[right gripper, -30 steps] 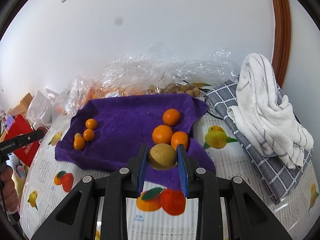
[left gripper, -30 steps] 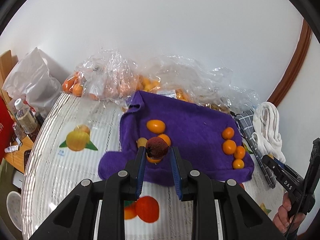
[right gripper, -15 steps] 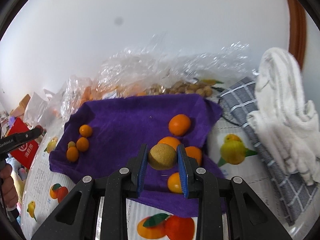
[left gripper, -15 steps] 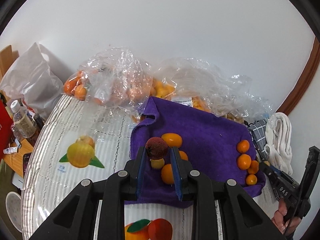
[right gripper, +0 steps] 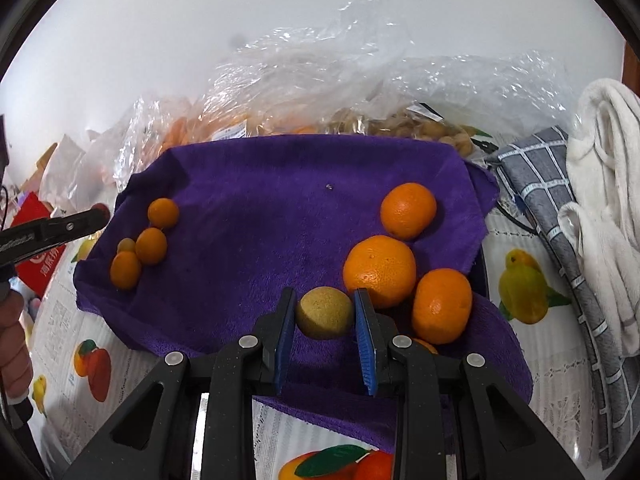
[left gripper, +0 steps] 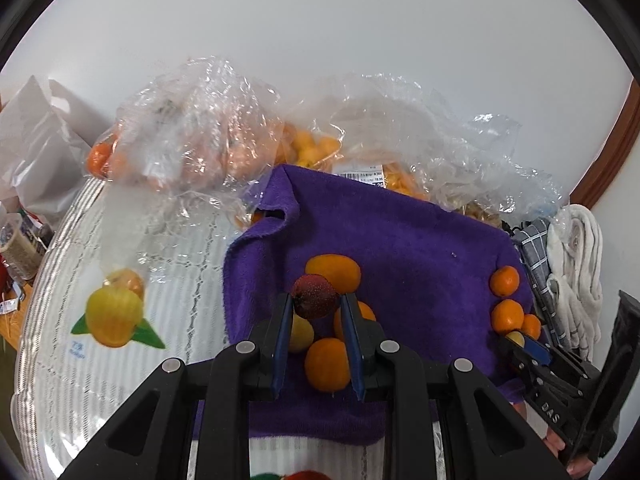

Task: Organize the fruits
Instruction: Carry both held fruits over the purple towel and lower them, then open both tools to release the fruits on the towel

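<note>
With my left gripper (left gripper: 316,312) clamped on the dark red fruit (left gripper: 314,297) and right gripper (right gripper: 325,318) on the tan fruit (right gripper: 325,313), I should lower each gently onto the purple towel (right gripper: 280,216) beside its matching pile before opening the jaws.

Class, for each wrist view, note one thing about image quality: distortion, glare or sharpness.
Left wrist view: fisheye bends the table edge into a curve, with dark corners; glare whitens the plastic bags. Right wrist view: the same curved framing; the held brown fruit looks sharp, while the bags behind shine and blur.
</note>
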A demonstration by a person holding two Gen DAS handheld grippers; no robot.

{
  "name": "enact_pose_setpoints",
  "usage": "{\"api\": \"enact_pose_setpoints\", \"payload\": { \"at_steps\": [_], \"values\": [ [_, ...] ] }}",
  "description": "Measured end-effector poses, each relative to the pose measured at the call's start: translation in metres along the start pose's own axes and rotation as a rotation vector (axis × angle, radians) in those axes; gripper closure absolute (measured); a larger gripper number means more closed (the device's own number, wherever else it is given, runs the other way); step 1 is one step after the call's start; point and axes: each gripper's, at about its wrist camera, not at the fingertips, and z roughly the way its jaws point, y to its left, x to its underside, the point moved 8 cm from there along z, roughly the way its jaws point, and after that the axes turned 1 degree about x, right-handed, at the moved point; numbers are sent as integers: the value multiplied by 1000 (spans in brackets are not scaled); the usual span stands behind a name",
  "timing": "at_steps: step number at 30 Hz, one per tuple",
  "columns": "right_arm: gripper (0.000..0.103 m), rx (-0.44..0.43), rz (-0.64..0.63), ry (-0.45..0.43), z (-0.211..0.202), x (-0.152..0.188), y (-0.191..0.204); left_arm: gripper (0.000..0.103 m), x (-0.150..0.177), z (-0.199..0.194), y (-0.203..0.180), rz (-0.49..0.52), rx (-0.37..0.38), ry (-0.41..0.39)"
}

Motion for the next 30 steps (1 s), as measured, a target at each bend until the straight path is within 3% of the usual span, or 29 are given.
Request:
{"api": "enact_pose_setpoints", "payload": {
  "at_steps": [8,19,30],
  "values": [
    [74,-1,-57,23,2,6,13,79,0,23,-3,17,-34,22],
    [74,4,-30,55,12,7,12,79,3,40,-4,31,-49,45],
    [74,19,12,57,17,8,8,79,4,41,-4,30,-8,61]
  ]
}}
